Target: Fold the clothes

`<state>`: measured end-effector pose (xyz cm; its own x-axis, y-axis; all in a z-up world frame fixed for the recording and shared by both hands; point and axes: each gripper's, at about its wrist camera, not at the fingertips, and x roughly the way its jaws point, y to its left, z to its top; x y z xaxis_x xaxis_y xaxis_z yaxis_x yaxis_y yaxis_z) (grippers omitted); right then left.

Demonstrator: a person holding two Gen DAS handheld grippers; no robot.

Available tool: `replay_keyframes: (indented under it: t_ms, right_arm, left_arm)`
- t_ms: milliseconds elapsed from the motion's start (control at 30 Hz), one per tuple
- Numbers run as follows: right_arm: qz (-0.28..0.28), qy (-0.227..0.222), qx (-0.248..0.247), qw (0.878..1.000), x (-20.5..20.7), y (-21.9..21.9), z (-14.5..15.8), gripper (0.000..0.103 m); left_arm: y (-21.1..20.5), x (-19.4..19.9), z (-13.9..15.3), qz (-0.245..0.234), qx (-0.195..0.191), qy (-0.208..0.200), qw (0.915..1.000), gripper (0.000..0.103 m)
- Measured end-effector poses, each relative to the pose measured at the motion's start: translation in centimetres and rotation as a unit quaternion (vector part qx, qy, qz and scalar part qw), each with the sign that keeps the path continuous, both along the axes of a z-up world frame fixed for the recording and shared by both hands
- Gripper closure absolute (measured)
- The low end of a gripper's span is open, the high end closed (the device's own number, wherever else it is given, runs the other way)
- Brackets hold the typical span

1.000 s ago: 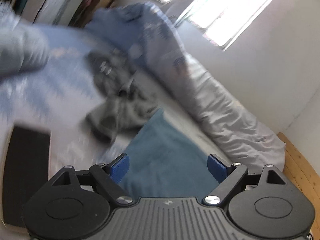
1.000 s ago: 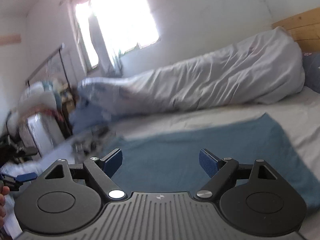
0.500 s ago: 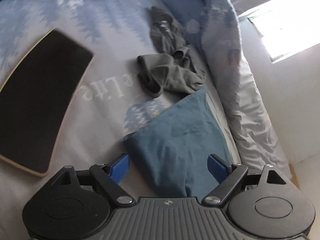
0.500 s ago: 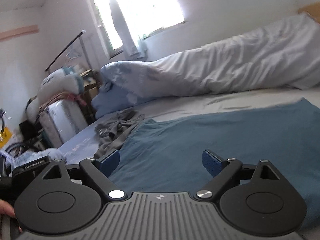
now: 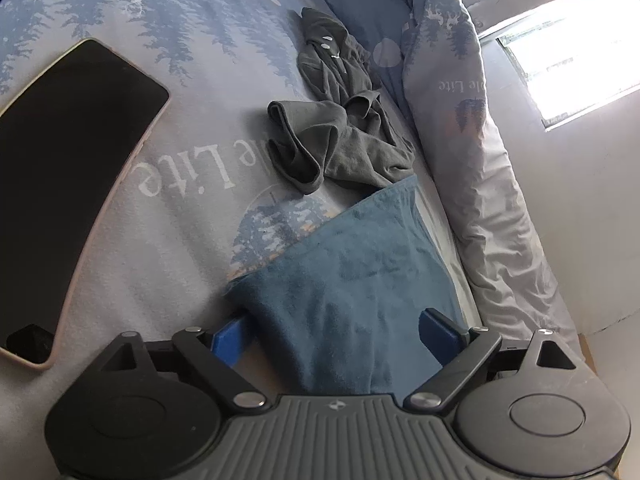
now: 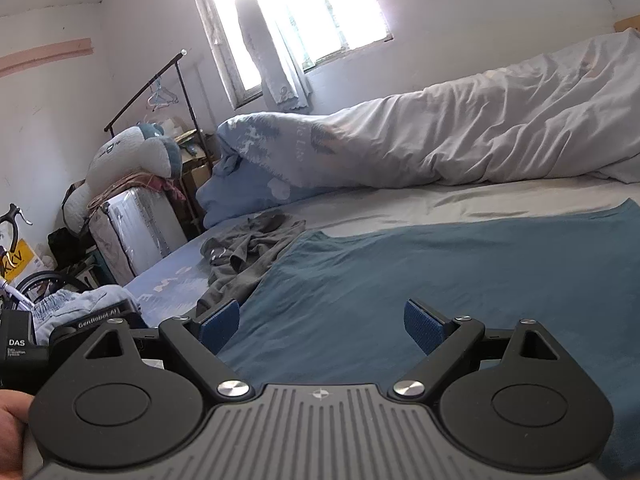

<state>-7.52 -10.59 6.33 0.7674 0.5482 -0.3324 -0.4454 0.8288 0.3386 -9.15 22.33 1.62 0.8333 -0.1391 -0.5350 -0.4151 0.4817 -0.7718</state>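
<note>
Teal shirt (image 5: 360, 280), soft, light and limp, lies flat on the bed (image 5: 180, 220) beside a crumpled grey garment (image 5: 340, 140). Your left hand-held gripper (image 5: 336, 332) and right hand-held gripper (image 6: 322, 326) stand wide open, holding nothing; pinch a hem corner.

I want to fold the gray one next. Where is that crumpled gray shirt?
The gray shirt lies bunched on the bed, just beyond the far corner of the blue shirt, next to the rolled duvet; left of centre in the right wrist view.

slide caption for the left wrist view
Open left gripper over a blue garment beside a crumpled grey one.
</note>
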Motion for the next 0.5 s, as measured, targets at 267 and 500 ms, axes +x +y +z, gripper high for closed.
replay_keyframes:
  t_ms: [267, 500]
  right_arm:
    - [0.005, 0.003, -0.008, 1.0, 0.1, 1.4, -0.8, 0.012]
    - [0.009, 0.008, -0.014, 1.0, 0.2, 2.3, -1.3, 0.012]
  left_arm:
    - [-0.5, -0.1, -0.6, -0.01, -0.062, 0.005, 0.998, 0.011]
    - [-1.0, 0.9, -0.8, -0.017, -0.048, -0.014, 0.9986, 0.005]
